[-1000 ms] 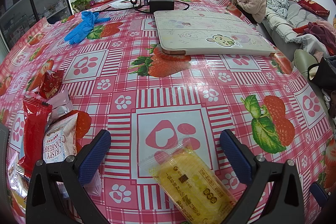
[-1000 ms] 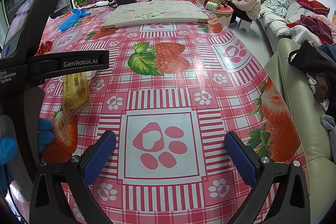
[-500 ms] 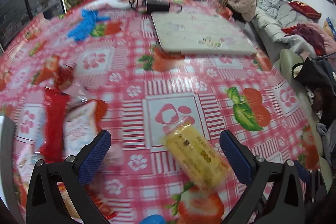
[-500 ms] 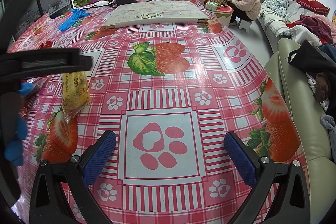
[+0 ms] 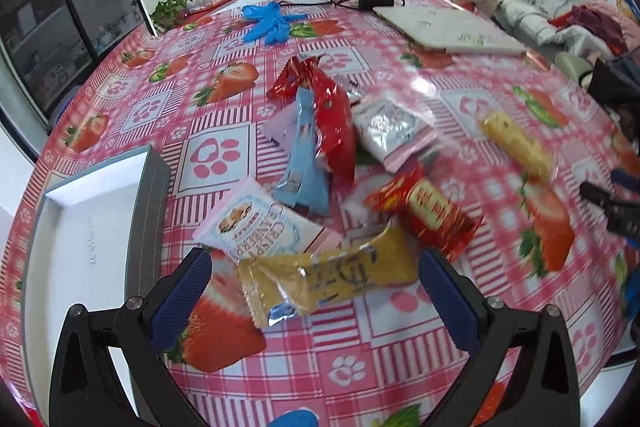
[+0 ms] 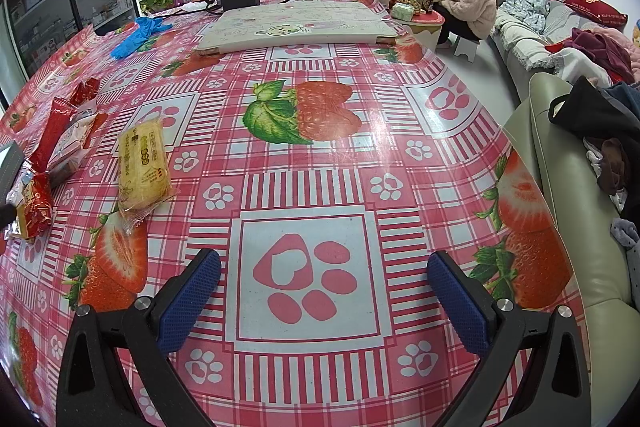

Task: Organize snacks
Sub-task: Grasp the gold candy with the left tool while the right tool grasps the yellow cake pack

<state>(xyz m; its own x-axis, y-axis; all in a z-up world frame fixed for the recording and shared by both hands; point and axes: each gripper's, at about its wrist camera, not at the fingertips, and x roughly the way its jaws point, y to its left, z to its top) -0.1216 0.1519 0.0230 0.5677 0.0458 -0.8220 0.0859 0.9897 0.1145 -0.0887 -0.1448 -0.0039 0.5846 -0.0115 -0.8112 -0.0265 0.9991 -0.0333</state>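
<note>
At the far left of the left wrist view a white tray (image 5: 80,247) sits on the worktop (image 5: 224,99), empty as far as the frame shows. Just right of it lies the snack pile: a pink cracker pack (image 5: 256,223), a blue pack (image 5: 304,155), a red pack (image 5: 332,123), a silver pack (image 5: 392,131) and a red-gold bar (image 5: 424,211). The left tongs (image 5: 316,287) stand wide apart, straddling a yellow pack (image 5: 332,279) without touching it. That pack overlaps the cracker pack's edge, so closing here could pinch both, or the slick film could slide out sideways. Further right a pale yellow wafer pack (image 6: 142,163) lies alone, apart from the pile. The frame is blurred, so the aim may be off. The right tongs (image 6: 324,299) are also spread, holding nothing, over bare cloth well apart from any snack. The tray's raised wall could catch a pack carried low.
</note>
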